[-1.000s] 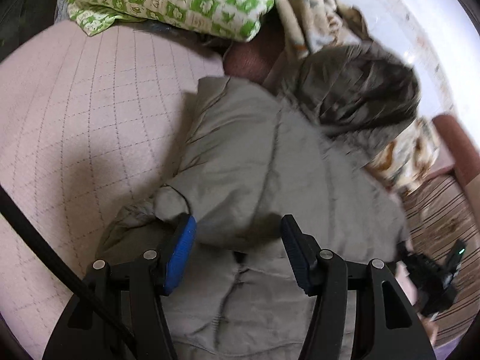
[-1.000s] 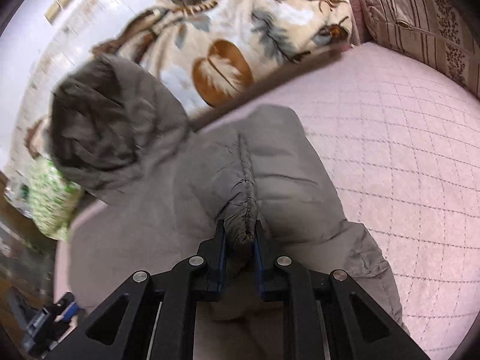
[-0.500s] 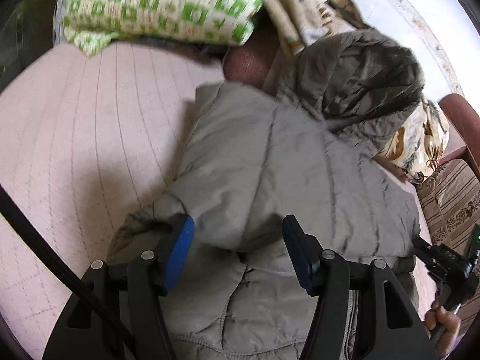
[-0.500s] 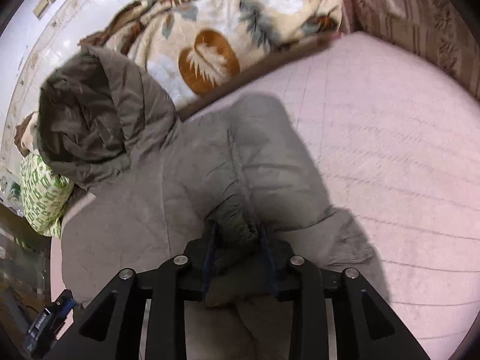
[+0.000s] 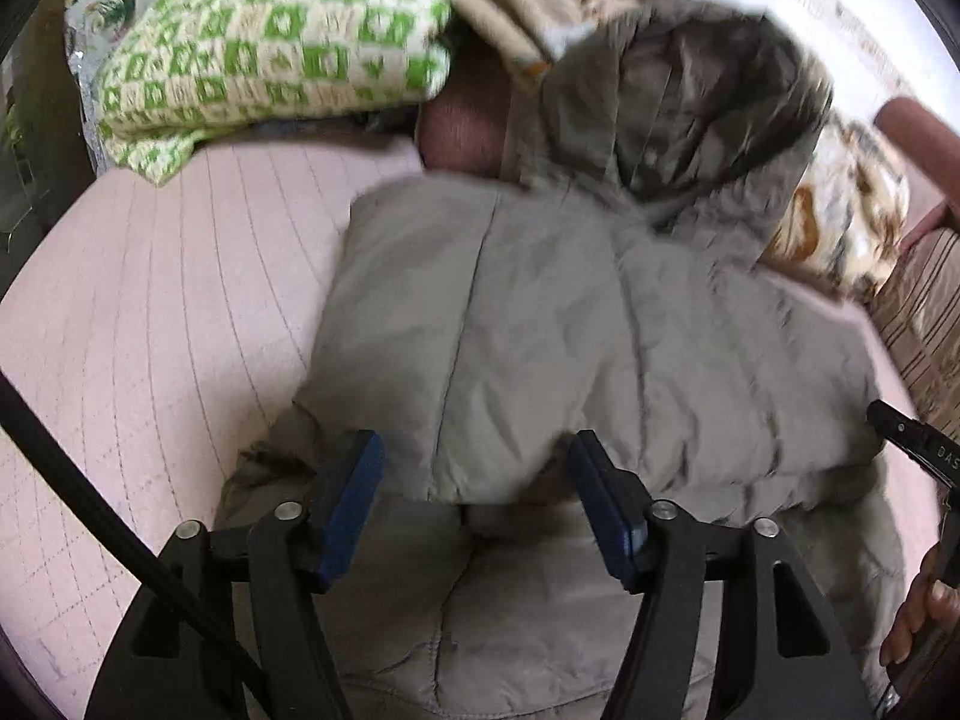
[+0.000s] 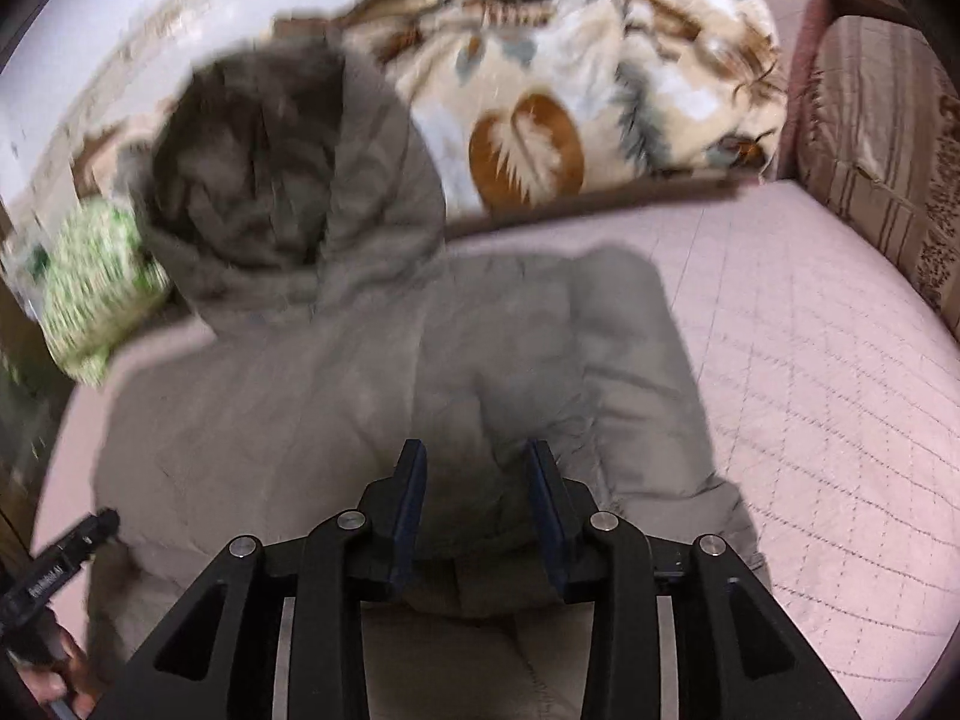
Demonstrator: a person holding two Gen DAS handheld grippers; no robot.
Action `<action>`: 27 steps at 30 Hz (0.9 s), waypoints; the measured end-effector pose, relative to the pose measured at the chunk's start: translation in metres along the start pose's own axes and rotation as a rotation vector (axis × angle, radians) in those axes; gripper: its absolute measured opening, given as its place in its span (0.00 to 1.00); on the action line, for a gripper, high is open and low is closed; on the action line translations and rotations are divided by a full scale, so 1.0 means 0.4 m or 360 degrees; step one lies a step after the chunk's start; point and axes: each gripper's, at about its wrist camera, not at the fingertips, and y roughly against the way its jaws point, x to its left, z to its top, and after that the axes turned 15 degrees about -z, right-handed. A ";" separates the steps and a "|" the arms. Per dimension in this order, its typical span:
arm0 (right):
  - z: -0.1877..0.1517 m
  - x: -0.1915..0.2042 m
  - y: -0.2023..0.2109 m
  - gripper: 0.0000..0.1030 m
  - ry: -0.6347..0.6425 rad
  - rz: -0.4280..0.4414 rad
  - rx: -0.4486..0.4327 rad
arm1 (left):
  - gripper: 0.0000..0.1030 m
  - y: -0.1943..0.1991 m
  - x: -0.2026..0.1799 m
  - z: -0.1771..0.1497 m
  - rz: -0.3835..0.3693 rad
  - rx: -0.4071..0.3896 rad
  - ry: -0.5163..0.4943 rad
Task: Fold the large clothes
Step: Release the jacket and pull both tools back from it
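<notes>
A grey-green quilted puffer jacket with a hood (image 5: pixel 540 330) lies spread on a pale pink quilted bed cover (image 5: pixel 150 330), its lower part folded up over the body so that a thick doubled edge faces the cameras. The hood (image 6: pixel 282 180) (darker inside, and blurred in both views) sits at the far end, propped against a cream blanket printed with brown and grey leaves (image 6: pixel 570 120).

The left gripper (image 5: pixel 474 480) hangs over the folded edge with its blue-padded jaws wide apart and opening; the fold lies between them, but the pads do not press on it. The right gripper (image 6: pixel 477 480) stands over the same edge farther along, its jaws narrower than the left's and also opening, with jacket fabric between and below them and no grip showing.

A green-and-cream checked knitted cloth (image 5: pixel 270 60) lies bunched beyond the jacket at the head of the bed. A brown striped cushion (image 6: pixel 888 150) borders the bed on the other side. A person's hand (image 5: pixel 918 612) shows at the edge of the left wrist view, wrapped around the other gripper's handle.
</notes>
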 end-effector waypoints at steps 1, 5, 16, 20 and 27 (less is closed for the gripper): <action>-0.005 0.002 -0.019 0.36 0.0011 0.0006 0.0044 | 0.65 -0.003 0.003 -0.003 -0.0002 -0.0002 0.0007; -0.002 -0.006 -0.006 0.36 -0.0029 0.0052 0.0057 | 0.65 0.027 -0.005 0.003 -0.0017 -0.0058 0.0026; -0.123 -0.050 0.280 0.37 -0.0081 0.0399 -0.0156 | 0.66 0.282 -0.104 -0.109 -0.0049 -0.0363 -0.0020; -0.238 -0.052 0.368 0.37 -0.0018 0.0447 -0.0181 | 0.66 0.355 -0.129 -0.215 -0.0109 -0.0368 0.0012; -0.361 -0.035 0.531 0.39 0.0015 0.0552 -0.0245 | 0.66 0.524 -0.175 -0.300 -0.0169 -0.0441 -0.0013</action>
